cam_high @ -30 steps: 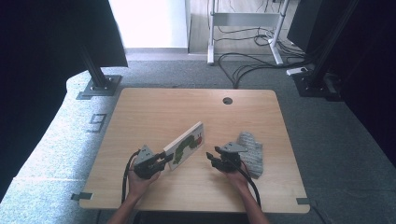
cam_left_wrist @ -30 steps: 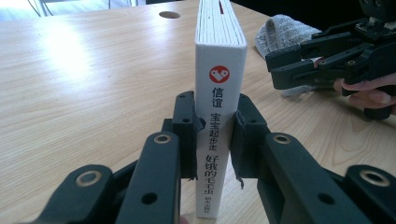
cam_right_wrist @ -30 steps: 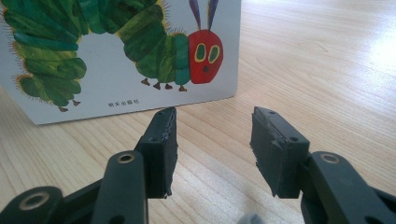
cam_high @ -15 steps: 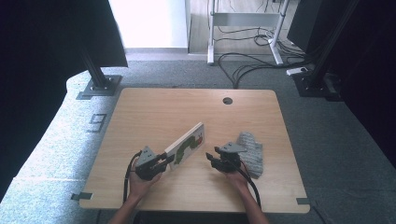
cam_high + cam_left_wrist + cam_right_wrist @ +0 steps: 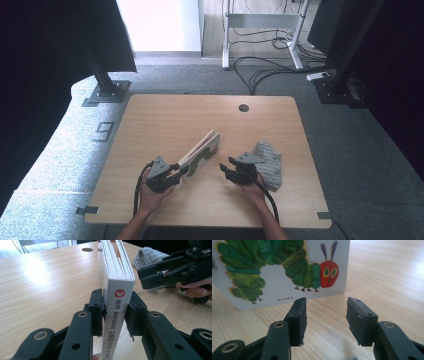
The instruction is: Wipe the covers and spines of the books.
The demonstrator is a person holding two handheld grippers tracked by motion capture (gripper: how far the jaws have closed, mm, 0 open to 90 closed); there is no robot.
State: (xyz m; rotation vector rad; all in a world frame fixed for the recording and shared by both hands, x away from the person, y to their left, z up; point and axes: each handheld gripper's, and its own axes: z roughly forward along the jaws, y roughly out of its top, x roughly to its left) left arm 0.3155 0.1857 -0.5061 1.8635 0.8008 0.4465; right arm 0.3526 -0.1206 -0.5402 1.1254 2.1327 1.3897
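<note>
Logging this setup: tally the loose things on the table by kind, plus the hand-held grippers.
Book: 1
Grey cloth: 1
Hand-held grippers: 2, the left shut on the book's spine, the right open
Total: 4

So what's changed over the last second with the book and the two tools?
Little has changed. The left tool is still shut on the spine of the book, holding it on edge over the table; hand and book have edged slightly toward the person. The right tool stays open beside the cover, not gripping it. The grey cloth has not moved.
</note>
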